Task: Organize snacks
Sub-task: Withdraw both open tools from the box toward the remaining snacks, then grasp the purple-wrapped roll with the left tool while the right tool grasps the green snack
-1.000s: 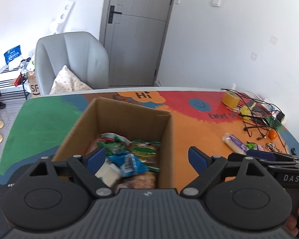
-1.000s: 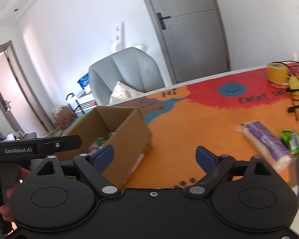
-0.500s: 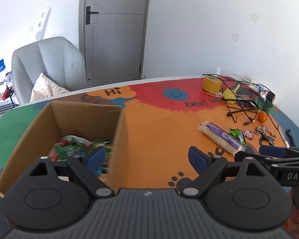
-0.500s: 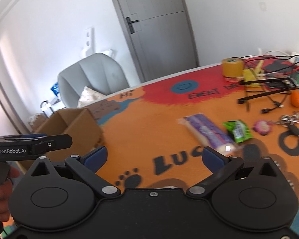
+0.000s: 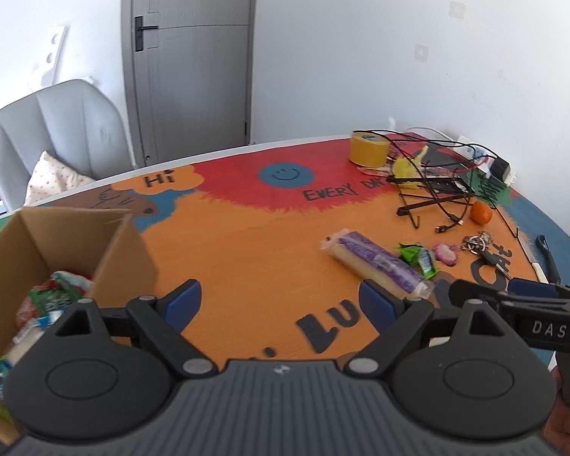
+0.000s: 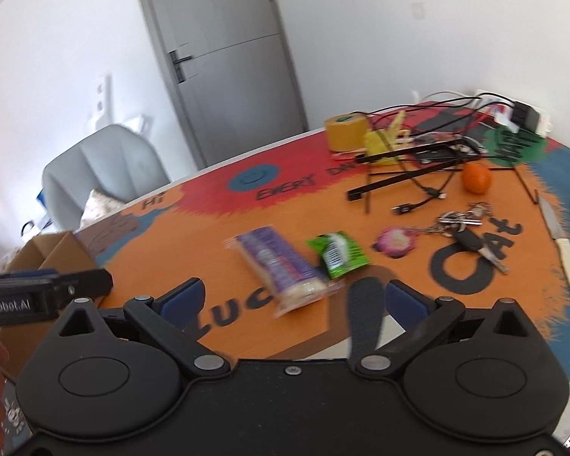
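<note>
A long purple-and-cream snack pack (image 5: 376, 264) (image 6: 279, 271) lies on the orange tabletop, with a small green packet (image 5: 420, 260) (image 6: 338, 254) beside its right side. My left gripper (image 5: 281, 304) is open above the table, between the cardboard box (image 5: 57, 250) and the purple pack, holding nothing. My right gripper (image 6: 290, 298) is open wide just short of the purple pack's near end, empty. The box (image 6: 53, 254) holds several snack packets (image 5: 51, 300). The right view is motion-blurred.
Further right lie a pink keyring charm (image 6: 395, 241), keys (image 6: 471, 231), an orange fruit (image 6: 477, 176), a knife (image 6: 564, 250), black cables and a stand (image 6: 410, 167), and a yellow tape roll (image 5: 368, 148). A grey chair (image 5: 57, 133) stands behind the table.
Both grippers have swung right, away from the box and toward the purple pack and green packet. The box has slid to the left edge of both views. Both grippers stay empty.
</note>
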Available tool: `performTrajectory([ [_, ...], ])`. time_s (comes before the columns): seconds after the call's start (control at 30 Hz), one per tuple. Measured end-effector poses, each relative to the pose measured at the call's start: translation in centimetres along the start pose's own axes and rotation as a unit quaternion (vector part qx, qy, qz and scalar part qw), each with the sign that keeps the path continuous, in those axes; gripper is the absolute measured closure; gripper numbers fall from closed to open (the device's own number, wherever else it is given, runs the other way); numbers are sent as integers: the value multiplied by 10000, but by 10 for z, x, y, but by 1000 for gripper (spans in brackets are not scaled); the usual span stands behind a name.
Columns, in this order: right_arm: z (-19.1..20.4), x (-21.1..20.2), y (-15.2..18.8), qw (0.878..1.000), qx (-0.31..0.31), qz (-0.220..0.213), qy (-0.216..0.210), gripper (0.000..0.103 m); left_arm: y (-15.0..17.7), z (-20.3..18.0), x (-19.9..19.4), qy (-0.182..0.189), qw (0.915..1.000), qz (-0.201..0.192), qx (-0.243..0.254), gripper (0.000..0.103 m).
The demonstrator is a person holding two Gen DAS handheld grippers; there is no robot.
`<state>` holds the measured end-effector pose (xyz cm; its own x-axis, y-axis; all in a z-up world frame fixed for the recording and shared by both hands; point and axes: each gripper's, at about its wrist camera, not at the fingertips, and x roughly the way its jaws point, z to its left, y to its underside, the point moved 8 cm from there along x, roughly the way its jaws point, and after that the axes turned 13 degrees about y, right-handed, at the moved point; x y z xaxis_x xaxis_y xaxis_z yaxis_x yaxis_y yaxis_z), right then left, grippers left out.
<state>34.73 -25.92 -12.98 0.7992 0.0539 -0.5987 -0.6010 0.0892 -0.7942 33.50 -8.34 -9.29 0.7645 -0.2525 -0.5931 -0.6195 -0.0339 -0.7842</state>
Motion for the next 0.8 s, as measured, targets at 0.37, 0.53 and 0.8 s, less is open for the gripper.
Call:
performTrajectory([
  [0.37,-42,24,-7,9991,419,84,60,14,-6,-35,50,24,9998,51,-186,16],
  [0.53,-53,39,-8,9982,557,215,-83,26,-8,-49,73,45,9996,92,-259,16],
  [0.8,-64,60,-13,9960,713,412,-361,42,-7,-66,111,18,9993,227,-302,18],
])
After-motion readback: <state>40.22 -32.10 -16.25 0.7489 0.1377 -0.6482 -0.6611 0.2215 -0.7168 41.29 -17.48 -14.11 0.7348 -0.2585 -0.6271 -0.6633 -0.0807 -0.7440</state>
